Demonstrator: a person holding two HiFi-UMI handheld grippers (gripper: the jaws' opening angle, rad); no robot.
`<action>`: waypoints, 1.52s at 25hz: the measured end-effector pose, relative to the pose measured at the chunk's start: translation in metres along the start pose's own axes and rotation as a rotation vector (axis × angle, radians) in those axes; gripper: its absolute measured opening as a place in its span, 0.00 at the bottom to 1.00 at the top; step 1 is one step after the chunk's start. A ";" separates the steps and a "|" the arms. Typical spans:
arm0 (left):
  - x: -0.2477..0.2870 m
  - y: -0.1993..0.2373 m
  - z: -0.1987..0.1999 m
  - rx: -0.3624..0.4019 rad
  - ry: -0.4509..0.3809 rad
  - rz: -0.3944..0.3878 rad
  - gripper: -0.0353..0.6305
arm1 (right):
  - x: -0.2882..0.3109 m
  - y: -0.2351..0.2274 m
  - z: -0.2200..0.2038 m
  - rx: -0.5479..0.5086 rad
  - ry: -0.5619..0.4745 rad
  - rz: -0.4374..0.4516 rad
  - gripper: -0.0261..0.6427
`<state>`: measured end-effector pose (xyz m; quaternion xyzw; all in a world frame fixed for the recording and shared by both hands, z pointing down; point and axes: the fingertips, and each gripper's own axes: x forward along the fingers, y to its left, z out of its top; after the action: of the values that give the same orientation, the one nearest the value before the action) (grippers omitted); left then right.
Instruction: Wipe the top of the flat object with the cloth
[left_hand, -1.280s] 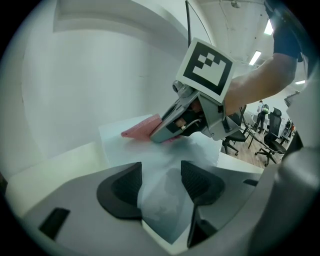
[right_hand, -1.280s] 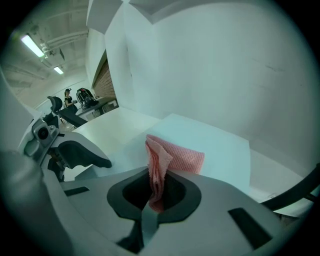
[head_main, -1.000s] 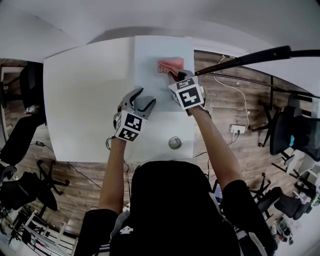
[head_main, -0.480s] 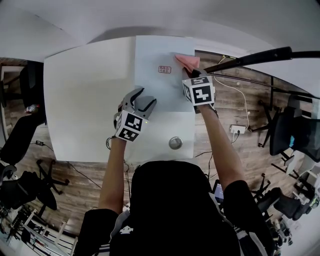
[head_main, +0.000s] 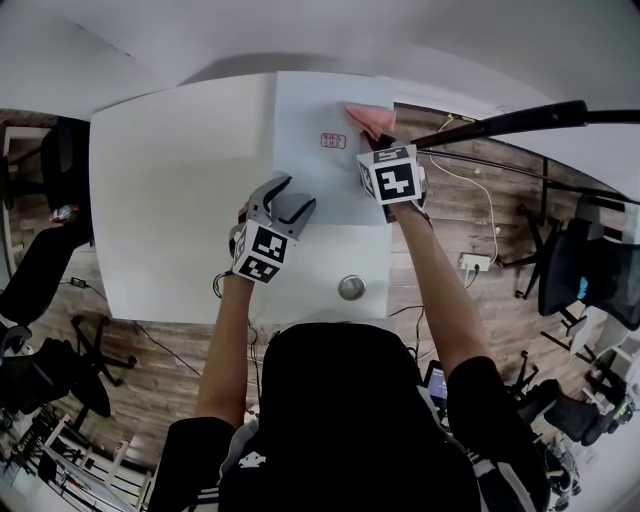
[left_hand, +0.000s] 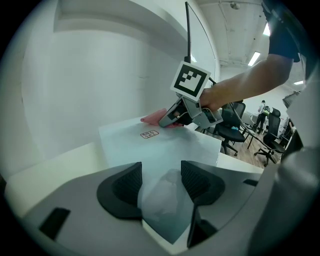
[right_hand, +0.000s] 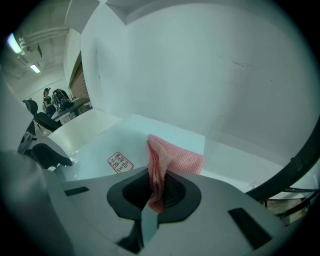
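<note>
A pale blue flat board (head_main: 310, 170) lies on the white table (head_main: 170, 200), with a small red label (head_main: 331, 140) near its far end. My right gripper (head_main: 375, 143) is shut on a pink cloth (head_main: 368, 120), which rests on the board's far right corner. In the right gripper view the cloth (right_hand: 175, 155) runs up from between the jaws, right of the label (right_hand: 120, 162). My left gripper (head_main: 287, 195) stands open at the board's near left part. In the left gripper view its jaws straddle the board (left_hand: 165, 145) with nothing gripped.
A round metal disc (head_main: 351, 287) lies on the table near the person. A black pole (head_main: 500, 122) crosses just right of the cloth, beyond the table's right edge. Cables and a power strip (head_main: 472, 258) lie on the wooden floor. Office chairs (head_main: 40, 270) stand on both sides.
My right gripper has swept the pink cloth to the right, from beside the red label to the board's far right corner. The left gripper has stayed put.
</note>
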<state>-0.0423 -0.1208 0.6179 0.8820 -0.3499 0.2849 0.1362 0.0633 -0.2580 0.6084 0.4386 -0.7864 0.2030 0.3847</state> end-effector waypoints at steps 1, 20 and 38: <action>0.000 0.000 0.000 0.000 0.001 0.000 0.41 | 0.002 0.004 0.003 -0.003 0.002 0.007 0.11; 0.000 -0.001 0.001 -0.001 0.001 0.003 0.41 | 0.032 0.112 0.052 -0.194 -0.035 0.185 0.11; 0.000 -0.002 0.000 0.009 -0.006 0.005 0.41 | 0.038 0.140 0.063 -0.263 -0.050 0.234 0.11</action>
<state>-0.0411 -0.1198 0.6177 0.8825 -0.3514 0.2841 0.1302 -0.0941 -0.2450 0.6015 0.2952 -0.8611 0.1308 0.3927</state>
